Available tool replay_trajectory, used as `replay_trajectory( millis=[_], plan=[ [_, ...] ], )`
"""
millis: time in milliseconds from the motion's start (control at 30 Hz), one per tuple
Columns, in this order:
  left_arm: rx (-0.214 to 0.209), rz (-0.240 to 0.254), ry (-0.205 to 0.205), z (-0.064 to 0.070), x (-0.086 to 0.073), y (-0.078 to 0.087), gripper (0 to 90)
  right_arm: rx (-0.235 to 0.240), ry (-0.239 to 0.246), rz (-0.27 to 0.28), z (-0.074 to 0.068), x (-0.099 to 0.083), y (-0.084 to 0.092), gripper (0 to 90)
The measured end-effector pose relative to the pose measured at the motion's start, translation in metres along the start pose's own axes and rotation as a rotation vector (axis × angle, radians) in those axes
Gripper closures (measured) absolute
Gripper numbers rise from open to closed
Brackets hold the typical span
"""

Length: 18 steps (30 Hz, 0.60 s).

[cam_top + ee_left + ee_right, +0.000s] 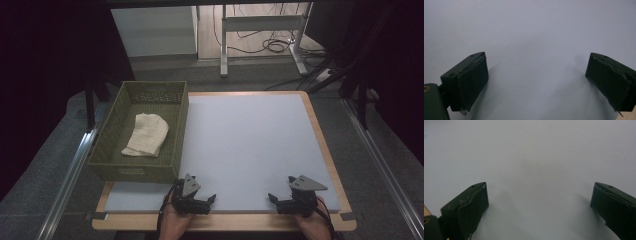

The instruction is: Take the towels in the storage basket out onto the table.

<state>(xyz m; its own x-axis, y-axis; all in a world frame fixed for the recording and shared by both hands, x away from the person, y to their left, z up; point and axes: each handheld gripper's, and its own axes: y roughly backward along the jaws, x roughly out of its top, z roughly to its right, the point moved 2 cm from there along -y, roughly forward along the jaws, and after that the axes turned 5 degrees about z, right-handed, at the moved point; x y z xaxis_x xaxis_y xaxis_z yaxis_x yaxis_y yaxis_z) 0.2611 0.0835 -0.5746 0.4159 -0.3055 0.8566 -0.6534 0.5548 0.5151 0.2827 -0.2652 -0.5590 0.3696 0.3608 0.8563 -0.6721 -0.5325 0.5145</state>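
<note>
One folded cream cloth (146,134) lying inside one green woven basket (172,131) at the table's left, one pale mat (250,145) to its right, left gripper (209,202) and right gripper (274,200) at the mat's near edge, both jaws wide apart, holding nothing

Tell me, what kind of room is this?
Probably a lab or workshop for recording handling tasks. A wooden table carries a pale mat and a green basket holding a cloth, with cables trailing on the floor behind.
</note>
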Motion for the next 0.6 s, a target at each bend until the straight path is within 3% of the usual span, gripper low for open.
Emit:
replay_trajectory(
  millis=[600],
  plan=[
    [0.015, -0.002, 0.014, 0.0022, -0.0008, 0.0013, 6.0, 0.003, -0.002, 0.000, 0.0003, 0.0000, 0.0000, 1.6]
  ],
)
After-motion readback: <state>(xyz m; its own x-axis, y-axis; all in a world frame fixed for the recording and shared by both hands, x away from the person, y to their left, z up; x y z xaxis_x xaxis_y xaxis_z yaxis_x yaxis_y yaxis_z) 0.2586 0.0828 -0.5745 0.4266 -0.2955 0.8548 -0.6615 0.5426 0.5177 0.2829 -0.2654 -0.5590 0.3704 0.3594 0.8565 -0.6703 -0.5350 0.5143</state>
